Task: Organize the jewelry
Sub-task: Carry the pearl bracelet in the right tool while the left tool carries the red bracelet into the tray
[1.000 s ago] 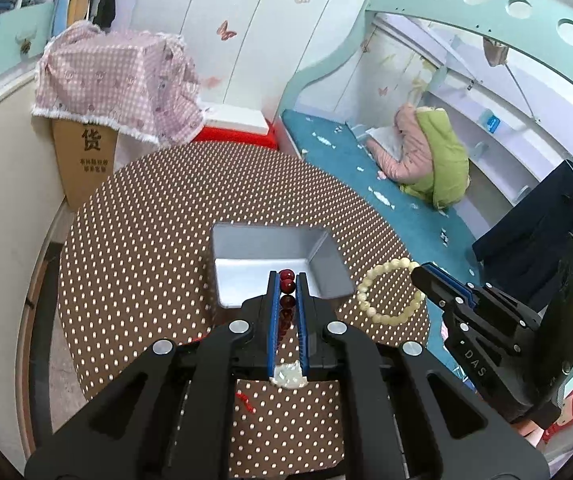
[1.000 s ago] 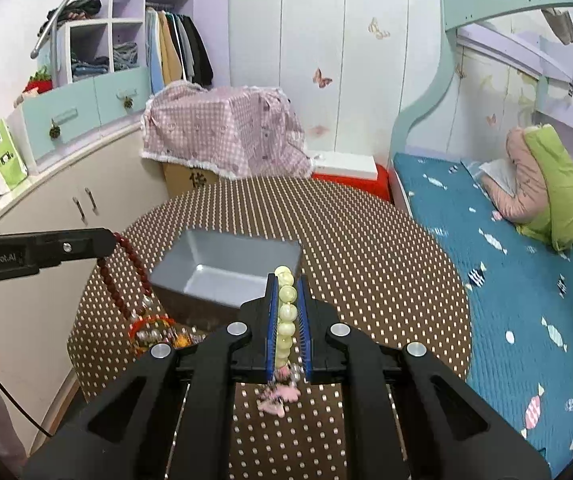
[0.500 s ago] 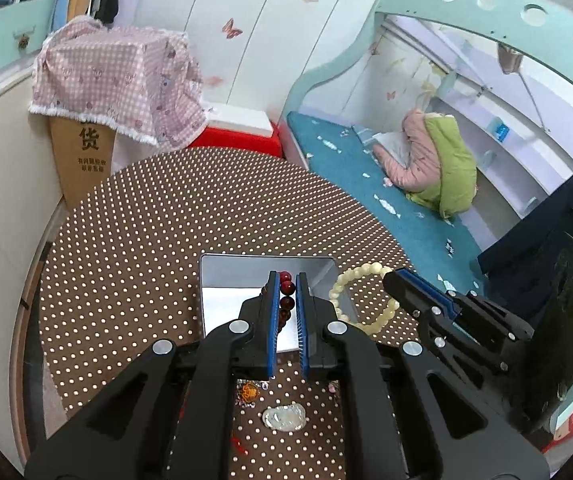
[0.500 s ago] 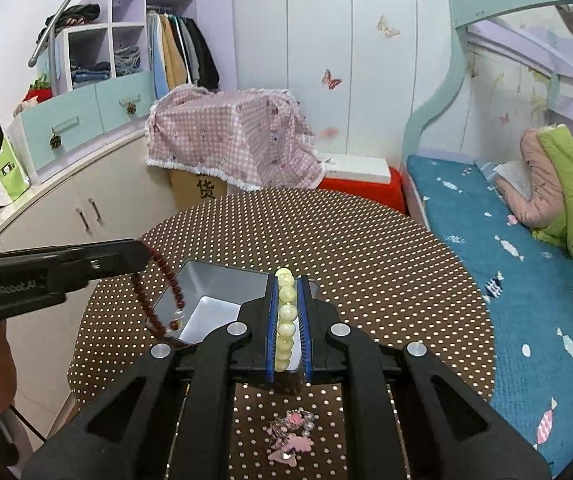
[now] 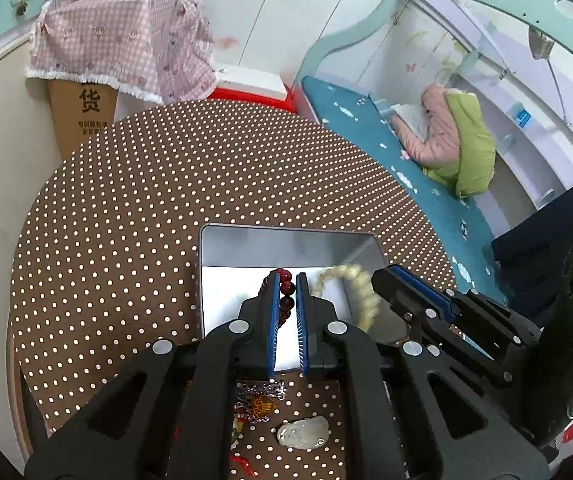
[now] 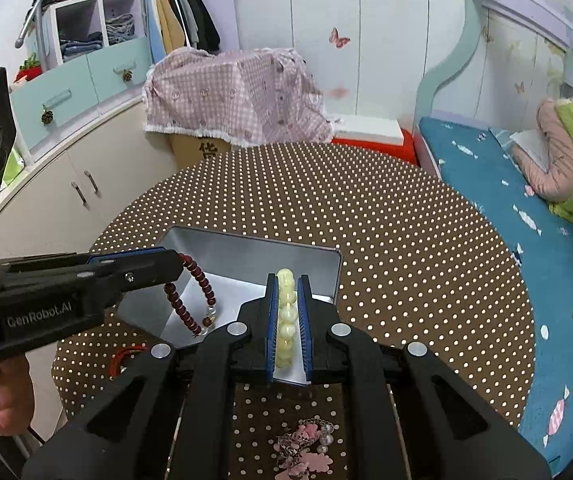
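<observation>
A silver metal tin (image 5: 246, 236) (image 6: 246, 246) stands open on the brown dotted round table (image 5: 166, 184). My left gripper (image 5: 286, 280) is shut on a dark red bead bracelet (image 5: 285, 292); in the right wrist view the bracelet (image 6: 196, 296) hangs from it inside the tin. My right gripper (image 6: 286, 280) is shut on a cream bead bracelet (image 6: 286, 304) over the tin; that bracelet (image 5: 358, 292) also shows in the left wrist view beside the right gripper's fingers (image 5: 418, 292).
Loose jewelry lies on the table in front of the tin: a pale jade pendant (image 5: 304, 432), a silver chain with an amber charm (image 5: 260, 402), red cord (image 6: 124, 356), and a pink flower piece (image 6: 306, 446). A bed (image 6: 526, 200) is right, cabinets (image 6: 66, 184) left.
Both grippers moved forward over the tin with their bracelets. The red bracelet now hangs down inside the tin, and the cream bracelet is above the tin's near side.
</observation>
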### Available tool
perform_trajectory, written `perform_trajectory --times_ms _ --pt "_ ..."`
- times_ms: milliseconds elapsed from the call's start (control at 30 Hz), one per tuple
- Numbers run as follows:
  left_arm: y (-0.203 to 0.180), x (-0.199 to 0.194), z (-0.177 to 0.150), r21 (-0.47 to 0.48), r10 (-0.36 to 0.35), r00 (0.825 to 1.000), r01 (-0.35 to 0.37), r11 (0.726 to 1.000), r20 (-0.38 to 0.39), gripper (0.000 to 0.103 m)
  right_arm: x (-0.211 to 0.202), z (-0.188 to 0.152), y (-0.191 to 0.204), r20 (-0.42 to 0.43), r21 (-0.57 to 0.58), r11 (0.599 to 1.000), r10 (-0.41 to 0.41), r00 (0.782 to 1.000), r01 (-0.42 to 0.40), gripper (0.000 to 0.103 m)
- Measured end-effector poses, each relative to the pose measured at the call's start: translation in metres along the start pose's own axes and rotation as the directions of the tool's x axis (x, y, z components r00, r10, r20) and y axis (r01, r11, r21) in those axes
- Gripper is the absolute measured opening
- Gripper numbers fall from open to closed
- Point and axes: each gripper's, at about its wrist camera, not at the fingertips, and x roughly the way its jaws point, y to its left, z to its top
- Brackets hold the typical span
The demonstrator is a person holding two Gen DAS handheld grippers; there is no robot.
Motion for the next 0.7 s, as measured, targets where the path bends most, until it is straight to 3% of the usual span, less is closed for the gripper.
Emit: perform_trajectory --times_ms 233,267,367,700 --pt "-0.002 0.004 -0.001 0.017 0.019 1.000 -0.019 1.000 -0.004 0.010 0.003 0.000 -0.001 -0.011 0.004 1.000 -0.003 1.000 0.003 0.009" --pt "-0.002 0.004 -0.002 0.022 0.026 1.000 -0.026 0.999 -0.004 0.015 0.002 -0.001 -0.001 -0.012 0.002 1.000 -0.003 1.000 0.003 0.010" --pt "-0.003 0.000 -0.005 0.026 0.028 1.000 -0.028 0.999 -0.002 0.031 0.000 -0.001 -0.001 -0.008 0.000 1.000 -0.011 1.000 0.011 0.022" --pt "-0.004 -0.029 -0.019 0.042 0.046 0.998 -0.047 0.998 0.033 0.032 -0.023 -0.004 -0.006 0.037 0.017 0.999 -0.038 0.999 0.037 0.043"
